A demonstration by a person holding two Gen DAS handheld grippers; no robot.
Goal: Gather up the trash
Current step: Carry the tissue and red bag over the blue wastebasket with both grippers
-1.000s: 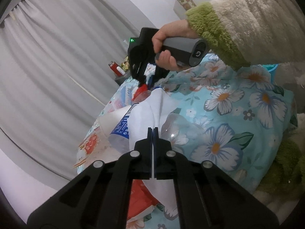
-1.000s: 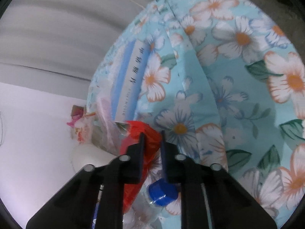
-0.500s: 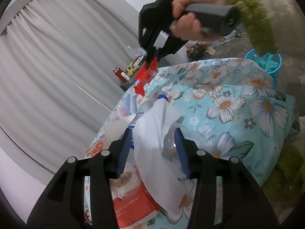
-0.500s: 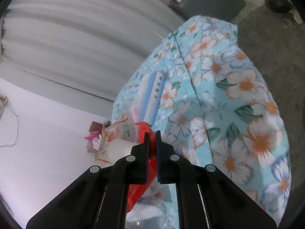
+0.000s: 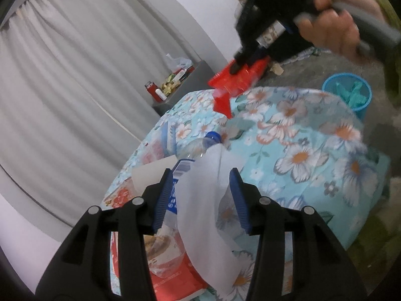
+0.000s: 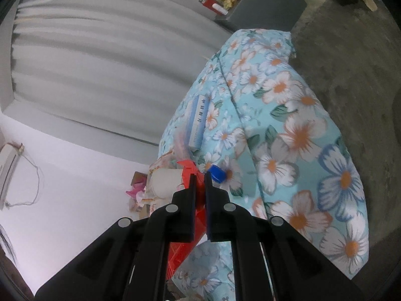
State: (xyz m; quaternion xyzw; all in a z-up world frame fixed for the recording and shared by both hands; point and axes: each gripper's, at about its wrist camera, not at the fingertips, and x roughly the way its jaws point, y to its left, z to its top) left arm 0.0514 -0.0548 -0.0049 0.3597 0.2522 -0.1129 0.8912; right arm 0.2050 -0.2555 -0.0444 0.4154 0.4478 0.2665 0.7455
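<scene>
Blurring from motion smears the right gripper (image 5: 246, 61) in the left wrist view, where a hand (image 5: 333, 28) holds it above the flowered cloth (image 5: 313, 150) with a red wrapper (image 5: 235, 80) dangling from its tips; the hand and sleeve are cut off at the frame edge. The right wrist view shows that gripper closed tight on the same red wrapper (image 6: 185, 225), most of which is hidden behind the fingers. The left gripper (image 5: 201, 198) stands partly apart, its blue pads on either side of a white tissue (image 5: 203, 213) without pressing it. The tissue drapes over a clear bottle with a blue cap (image 5: 213, 135), hiding much of its body, and a red package (image 5: 173, 281) lies beneath, partly behind the gripper. Only the left view shows the blue basket (image 5: 347, 92) on the floor past the cloth. The right view alone shows a blue-and-white box (image 6: 199, 123) lying on the cloth and a white roll (image 6: 166, 183) near its edge.
</scene>
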